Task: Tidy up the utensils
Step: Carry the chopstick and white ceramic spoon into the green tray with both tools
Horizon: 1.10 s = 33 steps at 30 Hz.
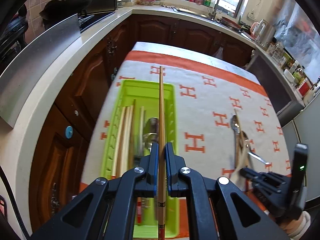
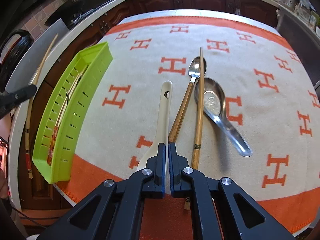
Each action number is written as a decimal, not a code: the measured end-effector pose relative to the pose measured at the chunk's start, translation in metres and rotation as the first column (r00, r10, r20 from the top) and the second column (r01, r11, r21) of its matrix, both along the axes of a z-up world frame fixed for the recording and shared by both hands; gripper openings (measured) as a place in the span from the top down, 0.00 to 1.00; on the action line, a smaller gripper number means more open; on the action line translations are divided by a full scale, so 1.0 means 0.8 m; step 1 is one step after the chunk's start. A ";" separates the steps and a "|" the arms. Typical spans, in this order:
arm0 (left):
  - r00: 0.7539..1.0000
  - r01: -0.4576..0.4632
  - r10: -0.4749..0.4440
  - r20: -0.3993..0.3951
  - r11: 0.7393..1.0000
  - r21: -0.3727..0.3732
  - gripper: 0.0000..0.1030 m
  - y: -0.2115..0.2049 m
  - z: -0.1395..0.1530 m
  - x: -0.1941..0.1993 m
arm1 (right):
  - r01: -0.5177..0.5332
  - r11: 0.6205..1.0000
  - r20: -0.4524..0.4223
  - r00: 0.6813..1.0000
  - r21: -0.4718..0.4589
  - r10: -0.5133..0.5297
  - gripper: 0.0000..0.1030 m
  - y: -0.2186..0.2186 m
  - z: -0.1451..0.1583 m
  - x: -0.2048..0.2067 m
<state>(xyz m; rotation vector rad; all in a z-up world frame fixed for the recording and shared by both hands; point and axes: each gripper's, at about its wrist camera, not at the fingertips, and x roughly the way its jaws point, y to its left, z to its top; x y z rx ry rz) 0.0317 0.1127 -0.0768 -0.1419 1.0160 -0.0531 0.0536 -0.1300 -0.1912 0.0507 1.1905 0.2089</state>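
Observation:
My left gripper (image 1: 161, 147) is shut on a bamboo chopstick (image 1: 161, 108) and holds it lengthwise above the green tray (image 1: 128, 86), which holds several chopsticks and metal spoons. In the right wrist view that chopstick (image 2: 40, 70) shows left of the tray (image 2: 94, 60). My right gripper (image 2: 167, 148) is shut and empty, just above the cloth. Before it lie a white ceramic spoon (image 2: 163, 116), a wood-handled metal spoon (image 2: 188, 98), a bamboo chopstick (image 2: 200, 104) and a steel soup spoon (image 2: 220, 108). The right gripper (image 1: 246, 172) also shows in the left wrist view.
The table carries a cream cloth (image 2: 250, 92) with orange H marks and an orange border. Dark wood cabinets (image 1: 84, 92) and a white counter (image 1: 60, 64) run along the left and far sides. A sink with bottles (image 1: 200, 2) is at the back.

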 end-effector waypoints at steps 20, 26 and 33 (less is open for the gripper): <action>0.995 -0.034 0.029 -0.100 0.998 -0.048 0.96 0.041 -0.073 0.030 | -0.160 0.982 0.106 0.983 0.100 0.149 0.98 0.084 0.108 0.019; 0.994 -0.036 0.029 -0.109 0.997 -0.061 0.96 0.050 -0.082 0.029 | -0.275 0.957 0.111 0.958 0.092 0.265 0.97 0.159 0.118 0.034; 0.991 -0.041 0.033 -0.130 0.997 -0.059 0.77 0.050 -0.091 0.028 | -0.315 0.944 0.059 0.949 0.096 0.310 0.97 0.222 0.093 0.069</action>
